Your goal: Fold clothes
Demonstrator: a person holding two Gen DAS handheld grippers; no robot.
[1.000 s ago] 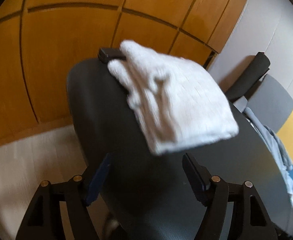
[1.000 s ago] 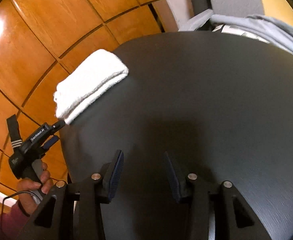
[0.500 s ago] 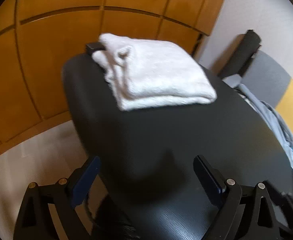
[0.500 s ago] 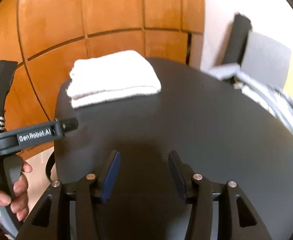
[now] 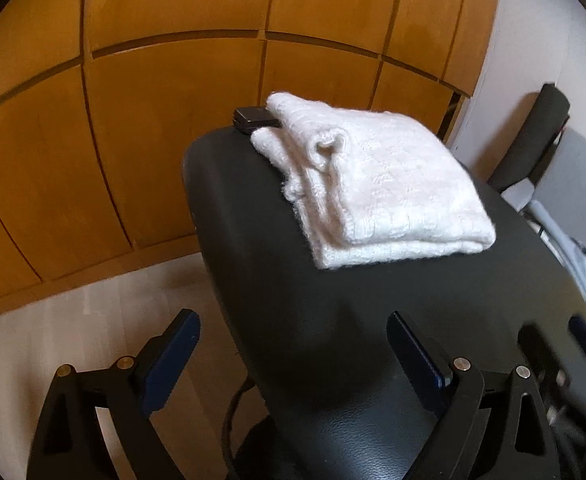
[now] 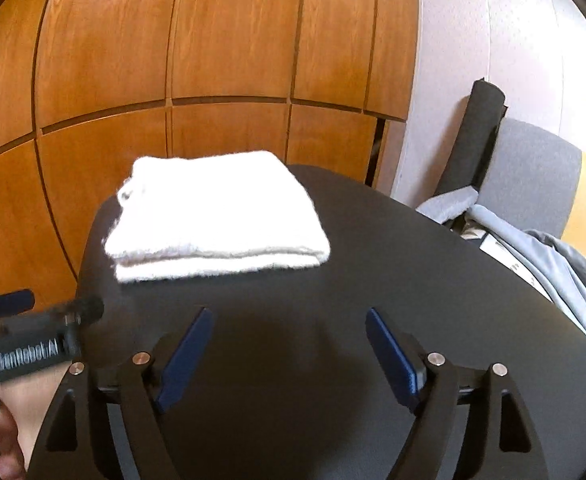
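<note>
A white knitted garment (image 5: 377, 184) (image 6: 217, 216) lies folded into a thick square at the far corner of the black table (image 5: 373, 320) (image 6: 373, 260). My left gripper (image 5: 293, 340) hangs wide open over the table's near left edge, well short of the garment, nothing between its jaws. My right gripper (image 6: 289, 336) is over the table's near part with its jaws opening and nothing between them. In the right wrist view the left gripper (image 6: 25, 312) shows at the left edge, held by a hand (image 6: 9, 440).
A small black device (image 5: 253, 120) lies at the table's far corner, partly under the garment. Grey clothes (image 6: 549, 256) are heaped at the table's right side by a grey chair (image 6: 529, 176). Wood panelling (image 5: 173, 140) stands behind; pale floor (image 5: 73, 340) lies to the left.
Both grippers' jaws have spread wider. The right view has swung so the garment sits straight ahead. The left gripper has drawn back a little from the garment.
</note>
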